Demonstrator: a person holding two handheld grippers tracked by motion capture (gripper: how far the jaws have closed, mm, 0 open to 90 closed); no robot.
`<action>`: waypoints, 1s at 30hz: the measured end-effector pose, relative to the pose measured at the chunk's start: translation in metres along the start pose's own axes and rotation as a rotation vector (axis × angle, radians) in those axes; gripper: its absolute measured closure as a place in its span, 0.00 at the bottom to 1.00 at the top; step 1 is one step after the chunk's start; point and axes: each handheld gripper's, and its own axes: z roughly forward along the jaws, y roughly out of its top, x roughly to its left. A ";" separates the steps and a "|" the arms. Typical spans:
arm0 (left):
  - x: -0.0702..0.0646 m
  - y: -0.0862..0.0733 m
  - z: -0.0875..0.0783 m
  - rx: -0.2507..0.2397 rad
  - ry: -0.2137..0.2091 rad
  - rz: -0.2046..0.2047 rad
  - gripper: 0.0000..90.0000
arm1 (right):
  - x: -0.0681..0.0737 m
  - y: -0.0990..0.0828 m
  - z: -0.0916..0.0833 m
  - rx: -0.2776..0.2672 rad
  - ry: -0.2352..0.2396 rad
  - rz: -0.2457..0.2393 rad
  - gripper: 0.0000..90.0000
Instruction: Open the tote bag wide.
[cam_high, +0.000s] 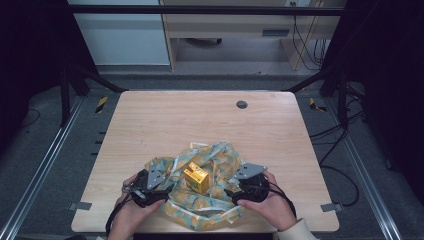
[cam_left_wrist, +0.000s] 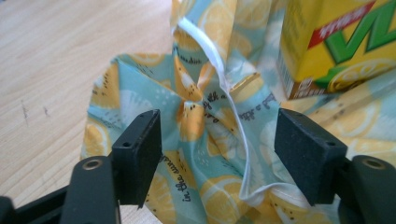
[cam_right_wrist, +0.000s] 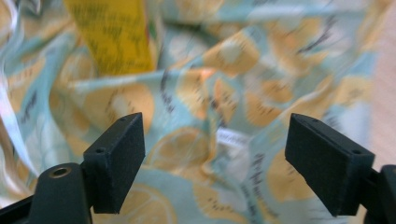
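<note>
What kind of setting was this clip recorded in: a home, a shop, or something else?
Most likely a lab or office recording station, not a home. A bare wooden table stands inside a black metal frame, aluminium rails run along the grey floor beside it, and loose cables trail at the right.

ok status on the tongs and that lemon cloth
Left tongs open over cloth folds, white strap between. Right tongs open, nothing gripped. Yellow carton standing on cloth. Nothing blocking.

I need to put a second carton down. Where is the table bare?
Bare: the table's far half, from the lemon-print cloth to the round grommet, plus strips along both side edges. Crowded: near middle, where cloth, yellow carton and both grippers sit.
</note>
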 end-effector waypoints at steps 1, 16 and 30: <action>0.000 0.000 -0.002 -0.007 0.002 -0.007 0.32 | -0.001 0.002 -0.002 -0.009 -0.003 0.013 0.19; 0.020 0.000 -0.033 -0.167 0.018 -0.125 0.14 | -0.033 0.010 -0.046 -0.194 -0.140 0.134 0.10; 0.081 -0.024 -0.068 -0.237 0.109 -0.265 0.11 | -0.067 -0.008 -0.070 -0.260 -0.258 0.262 0.09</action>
